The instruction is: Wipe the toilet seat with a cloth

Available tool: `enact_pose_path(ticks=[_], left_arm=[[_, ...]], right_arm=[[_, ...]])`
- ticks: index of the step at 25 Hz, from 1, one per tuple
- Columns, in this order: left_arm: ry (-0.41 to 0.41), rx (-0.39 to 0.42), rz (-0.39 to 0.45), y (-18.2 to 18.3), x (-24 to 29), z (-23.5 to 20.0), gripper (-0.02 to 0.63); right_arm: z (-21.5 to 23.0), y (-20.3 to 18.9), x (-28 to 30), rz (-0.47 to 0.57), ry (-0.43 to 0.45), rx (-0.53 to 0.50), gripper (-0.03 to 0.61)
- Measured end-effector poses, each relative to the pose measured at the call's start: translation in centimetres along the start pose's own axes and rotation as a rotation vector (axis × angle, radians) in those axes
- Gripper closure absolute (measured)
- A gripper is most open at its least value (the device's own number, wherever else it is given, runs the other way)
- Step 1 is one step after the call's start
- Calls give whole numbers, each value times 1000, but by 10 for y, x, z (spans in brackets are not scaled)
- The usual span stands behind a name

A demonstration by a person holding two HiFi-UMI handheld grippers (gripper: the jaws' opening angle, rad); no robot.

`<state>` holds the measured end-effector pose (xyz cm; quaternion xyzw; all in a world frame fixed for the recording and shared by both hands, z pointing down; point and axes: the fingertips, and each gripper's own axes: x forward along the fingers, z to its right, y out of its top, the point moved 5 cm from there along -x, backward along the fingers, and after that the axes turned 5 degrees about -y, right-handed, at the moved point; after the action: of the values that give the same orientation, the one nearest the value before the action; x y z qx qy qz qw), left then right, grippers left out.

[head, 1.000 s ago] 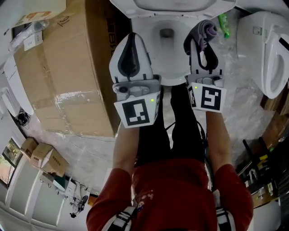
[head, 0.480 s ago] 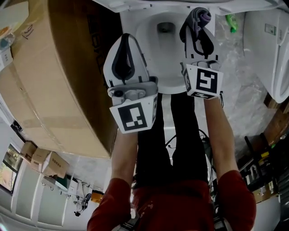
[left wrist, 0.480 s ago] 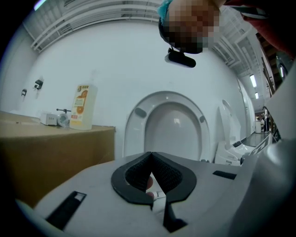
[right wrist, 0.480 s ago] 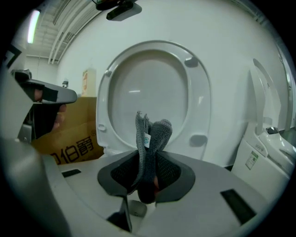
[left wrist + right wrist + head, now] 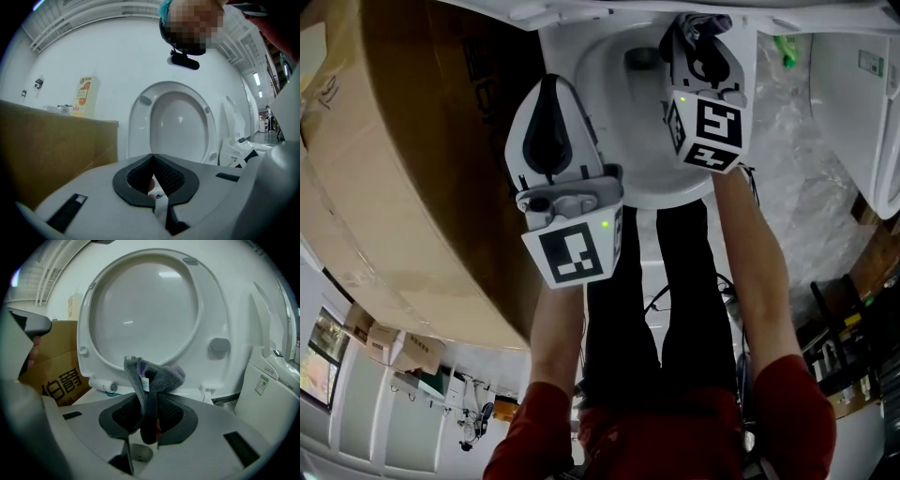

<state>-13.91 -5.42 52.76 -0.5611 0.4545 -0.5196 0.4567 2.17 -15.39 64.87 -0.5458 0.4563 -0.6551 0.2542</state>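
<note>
Grey cloth (image 5: 159, 376), pinched by the right gripper (image 5: 149, 420), has shifted toward the frame's top over the toilet bowl (image 5: 609, 75); left gripper (image 5: 153, 161) stays pressed together.

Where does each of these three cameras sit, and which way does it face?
Head view: on the person's head, looking steeply down at the toilet bowl; shows forearms, legs, the left tool and right tool.
Left gripper view: on the left tool, looking along its shut jaws at the raised lid.
Right gripper view: on the right tool, looking past the cloth in its jaws at that lid.
Shared: both gripper views show the lid and cardboard box.
</note>
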Motion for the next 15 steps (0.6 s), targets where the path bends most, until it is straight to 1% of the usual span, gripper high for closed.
enact_pose_path(ticks=[3,8,15], left_arm=[[4,-5,-7,-3,-1,-2,601],[14,-7,-13,-3,-3,-8,601],[42,-19,-17,-1,-12,-21,601]], right_arm=[[-5,4,8,-8,4,4,483],[-11,4,8,-25,10,43,485],[-39,5,11,-56,63,80,485]])
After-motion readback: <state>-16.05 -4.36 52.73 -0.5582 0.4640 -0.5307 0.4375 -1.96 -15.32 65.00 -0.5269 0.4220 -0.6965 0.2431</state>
